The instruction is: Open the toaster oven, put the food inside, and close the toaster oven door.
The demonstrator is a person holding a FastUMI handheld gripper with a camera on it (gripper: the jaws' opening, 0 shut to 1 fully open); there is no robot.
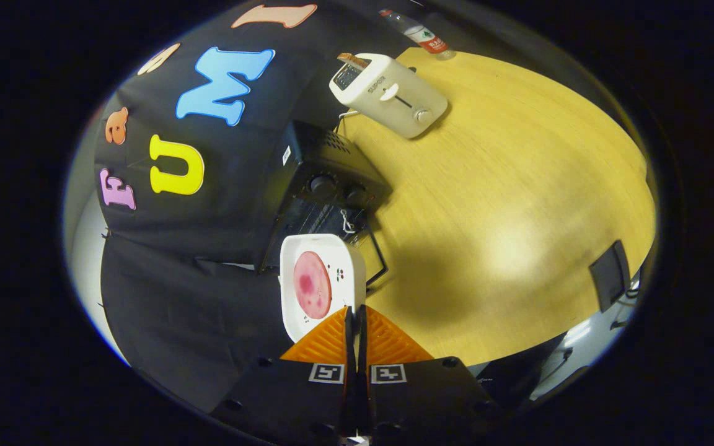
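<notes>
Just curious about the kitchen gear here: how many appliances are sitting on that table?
2. A black toaster oven stands beyond the tool, whose fingers are shut on a white plate of food. A white toaster sits farther back.

1. The gripper (355,322) is showing two wedge-shaped fingers (326,344) with a ribbed surface.
2. Each finger is sitting on a black block carrying a square black-and-white marker (326,373).
3. Round screw holes are showing on the blocks.
</notes>
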